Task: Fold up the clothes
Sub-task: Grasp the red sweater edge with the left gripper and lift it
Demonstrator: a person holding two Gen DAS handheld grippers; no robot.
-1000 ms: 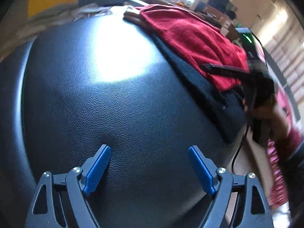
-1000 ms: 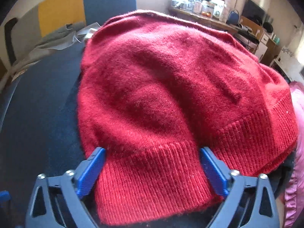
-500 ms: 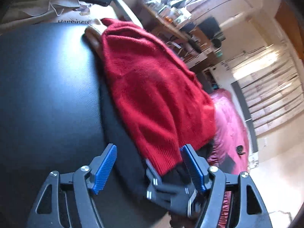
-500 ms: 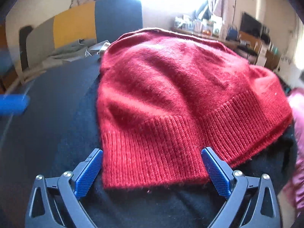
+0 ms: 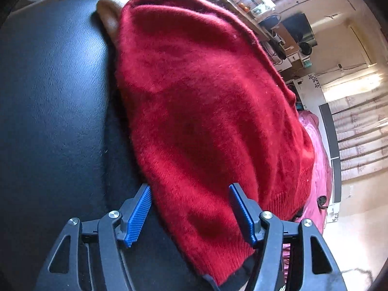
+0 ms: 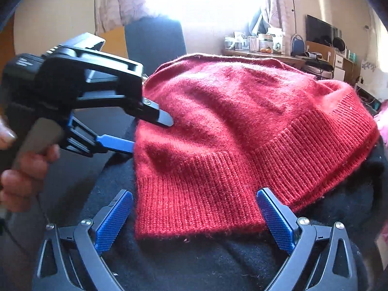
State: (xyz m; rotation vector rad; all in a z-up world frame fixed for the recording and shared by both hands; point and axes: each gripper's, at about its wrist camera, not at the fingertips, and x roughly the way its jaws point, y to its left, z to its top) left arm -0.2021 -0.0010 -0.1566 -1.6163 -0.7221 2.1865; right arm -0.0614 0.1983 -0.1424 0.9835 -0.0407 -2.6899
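A folded red knit sweater (image 5: pixel 206 101) lies on a black garment (image 6: pixel 242 266) spread over a black leather surface (image 5: pixel 48 97). My left gripper (image 5: pixel 191 213) straddles the sweater's side edge and its jaws are closing, with red knit between the blue pads, which do not press on it. In the right wrist view the left gripper (image 6: pixel 150 133) has one finger above that edge and one below. My right gripper (image 6: pixel 194 220) stands open wide at the ribbed hem (image 6: pixel 194 198), with a fold of the hem between its pads, untouched.
A beige garment (image 5: pixel 109 12) pokes out from under the sweater's far end. Pink cloth (image 5: pixel 315 169) hangs past the surface's right side. A person's hand (image 6: pixel 21 169) holds the left gripper's handle. A cluttered shelf (image 6: pixel 254 43) and a dark screen (image 6: pixel 320 31) stand behind.
My left gripper swung from bare leather over to the sweater's side edge and its jaws narrowed. My right gripper drew back toward the hem and opened wider. The left gripper has come into the right wrist view.
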